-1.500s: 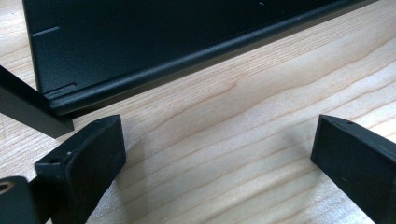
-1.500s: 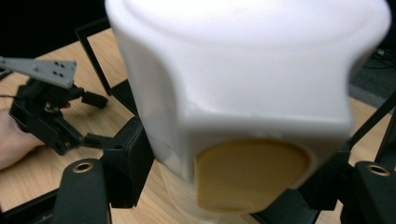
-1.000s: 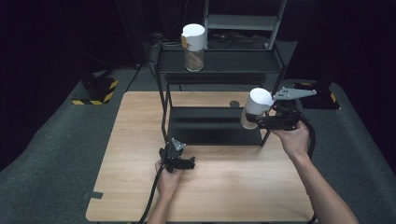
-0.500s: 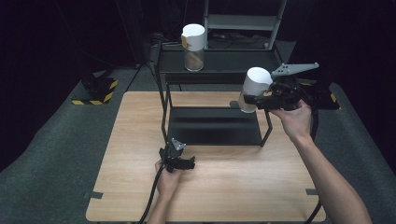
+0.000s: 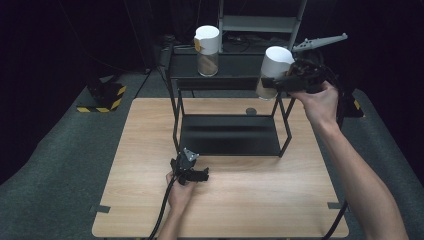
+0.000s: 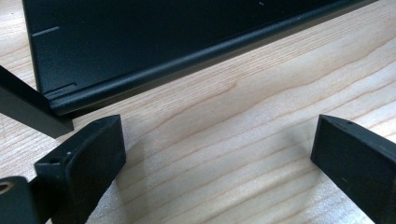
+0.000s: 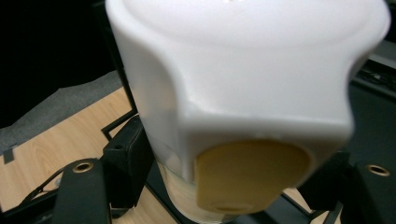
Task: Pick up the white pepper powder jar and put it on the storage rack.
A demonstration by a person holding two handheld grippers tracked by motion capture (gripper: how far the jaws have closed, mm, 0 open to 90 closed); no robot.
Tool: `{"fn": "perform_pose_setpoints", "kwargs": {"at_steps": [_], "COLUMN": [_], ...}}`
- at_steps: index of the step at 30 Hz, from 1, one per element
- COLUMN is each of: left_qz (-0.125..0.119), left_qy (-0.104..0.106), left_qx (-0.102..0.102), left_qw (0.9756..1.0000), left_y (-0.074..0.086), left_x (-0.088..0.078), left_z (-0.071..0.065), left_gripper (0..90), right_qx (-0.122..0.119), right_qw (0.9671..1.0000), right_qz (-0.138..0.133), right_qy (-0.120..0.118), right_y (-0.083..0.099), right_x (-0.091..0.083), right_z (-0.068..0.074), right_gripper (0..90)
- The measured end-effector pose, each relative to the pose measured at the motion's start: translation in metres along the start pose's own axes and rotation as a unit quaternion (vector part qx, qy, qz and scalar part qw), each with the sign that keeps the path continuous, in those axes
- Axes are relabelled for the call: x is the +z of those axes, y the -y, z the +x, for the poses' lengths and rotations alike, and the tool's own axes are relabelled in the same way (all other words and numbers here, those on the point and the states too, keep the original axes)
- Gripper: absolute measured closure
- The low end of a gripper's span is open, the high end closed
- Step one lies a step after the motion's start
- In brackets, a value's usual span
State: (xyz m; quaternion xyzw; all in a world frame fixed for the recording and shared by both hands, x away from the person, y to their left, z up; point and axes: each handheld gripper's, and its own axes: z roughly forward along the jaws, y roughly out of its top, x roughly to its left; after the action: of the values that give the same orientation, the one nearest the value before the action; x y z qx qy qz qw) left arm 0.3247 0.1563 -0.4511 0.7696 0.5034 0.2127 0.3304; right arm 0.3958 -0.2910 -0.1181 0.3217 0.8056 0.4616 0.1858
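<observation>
A clear jar with a white lid (image 5: 272,70) hangs in the air at the right end of the black shelf rack's top shelf (image 5: 235,70), with my right gripper (image 5: 280,82) shut on its body. Up close in the right gripper view the white lid (image 7: 247,70) carries a tan tab, and the black jaws press the jar from both sides. A second white-lidded jar (image 5: 206,44) stands on the top shelf at its left. My left gripper (image 5: 197,175) rests on the wooden table (image 5: 150,150) just in front of the rack's lower shelf (image 6: 163,42), jaws open with nothing between them.
A small dark disc (image 5: 251,111) lies on the table behind the rack. A yellow-black striped block (image 5: 102,95) sits on the grey floor at the left. A grey shelving unit (image 5: 260,22) stands behind the rack. Bare tabletop spreads in front of the rack.
My right gripper has risen with the jar, from beside the lower shelf up to the level of the top shelf. The left gripper has stayed where it was.
</observation>
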Motion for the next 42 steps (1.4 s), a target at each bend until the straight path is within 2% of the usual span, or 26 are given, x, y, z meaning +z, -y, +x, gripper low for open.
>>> {"fn": "perform_pose_setpoints", "kwargs": {"at_steps": [9, 20, 25, 28, 37, 42], "left_qz": [0.0, 0.001, 0.001, 0.001, 0.001, 0.001], "left_qy": [0.0, 0.001, 0.001, 0.001, 0.001, 0.001], "left_qx": [-0.001, 0.0, 0.0, 0.0, -0.001, -0.001], "left_qw": [1.0, 1.0, 1.0, 1.0, 1.0, 1.0], "left_y": [0.0, 0.0, 0.0, 0.0, 0.0, 0.0], "left_x": [0.0, 0.0, 0.0, 0.0, 0.0, 0.0], "left_z": [0.0, 0.0, 0.0, 0.0, 0.0, 0.0], "left_gripper": [3.1, 3.1, 3.1, 3.0, 3.0, 3.1], "right_qx": [0.022, 0.05, 0.066, 0.065, 0.077, 0.071], "right_qw": [0.9993, 0.9955, 0.9929, 0.9916, 0.9897, 0.99], "right_qz": [0.001, 0.027, 0.033, 0.036, 0.038, 0.036], "right_qy": [0.029, 0.076, 0.094, 0.106, 0.114, 0.116], "right_y": [-0.032, -0.056, -0.06, -0.062, -0.065, -0.062], "right_x": [0.007, 0.044, 0.057, 0.065, 0.078, 0.08], "right_z": [-0.004, -0.005, -0.007, -0.005, -0.007, -0.006], "right_gripper": [30.1, 30.1, 30.1, 30.0, 30.1, 30.0]}}
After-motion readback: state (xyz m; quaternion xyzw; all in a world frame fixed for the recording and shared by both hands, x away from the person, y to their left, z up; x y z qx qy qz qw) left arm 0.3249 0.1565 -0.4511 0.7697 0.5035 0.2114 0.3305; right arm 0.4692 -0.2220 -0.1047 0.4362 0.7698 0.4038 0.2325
